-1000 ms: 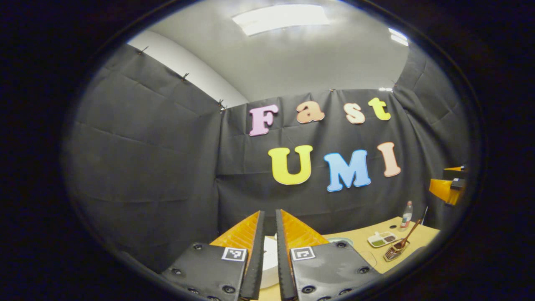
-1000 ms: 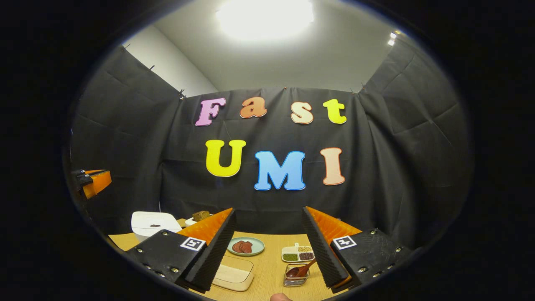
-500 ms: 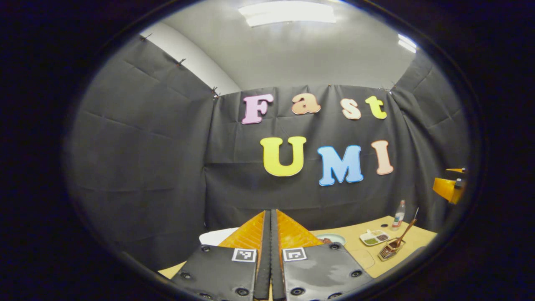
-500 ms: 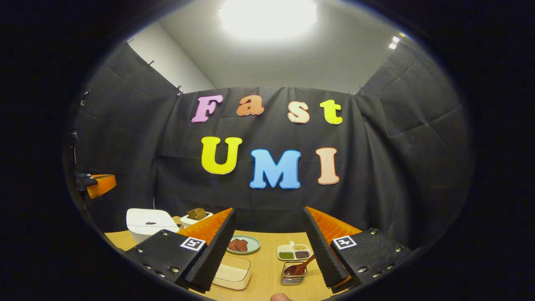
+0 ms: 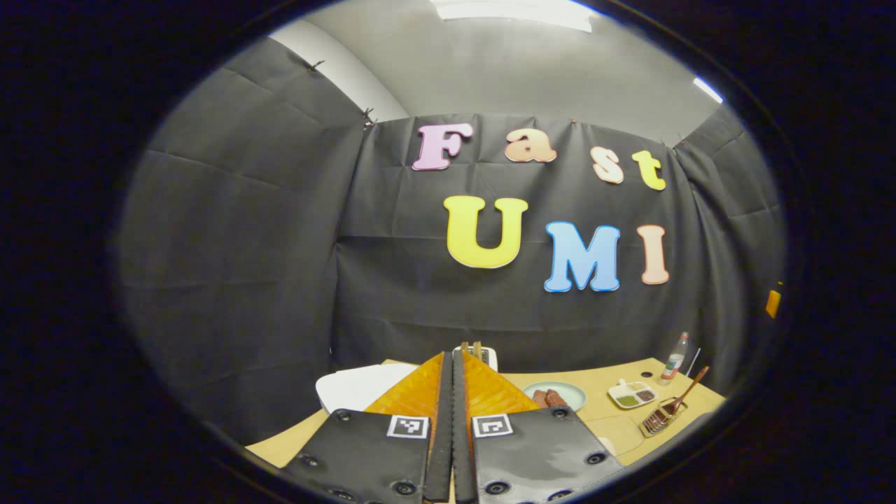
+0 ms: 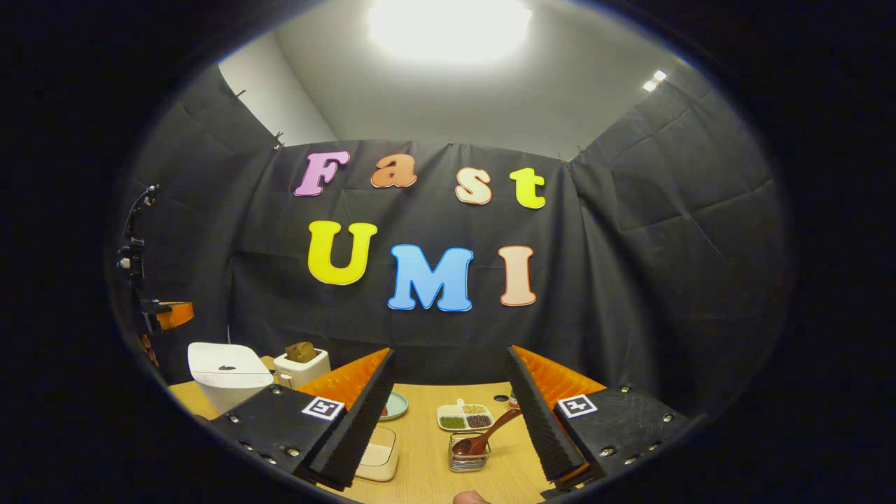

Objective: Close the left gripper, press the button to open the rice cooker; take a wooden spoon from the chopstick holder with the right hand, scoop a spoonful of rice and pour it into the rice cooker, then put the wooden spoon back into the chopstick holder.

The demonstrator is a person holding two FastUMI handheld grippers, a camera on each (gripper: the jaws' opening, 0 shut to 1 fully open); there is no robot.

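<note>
here the left gripper [image 5: 452, 420] is clenched, its 2 ridged fingers pressed together with nothing between them, and they hide much of the white rice cooker [image 5: 353, 386] behind. in the right gripper view the rice cooker [image 6: 225, 371] sits at the table's left end, lid down, a small dark mark on top; its button is too small to make out. the right gripper [image 6: 448, 413] hangs with fingers spread wide and holds nothing. between them stands the chopstick holder [image 6: 469, 460], a wire basket, with the wooden spoon [image 6: 484, 438] leaning in it, glossy bowl low. a shallow container [image 6: 379, 458] is half hidden by a finger. the table [image 6: 427, 476] is pale wood grain, under wrinkled black cloth walls.
</note>
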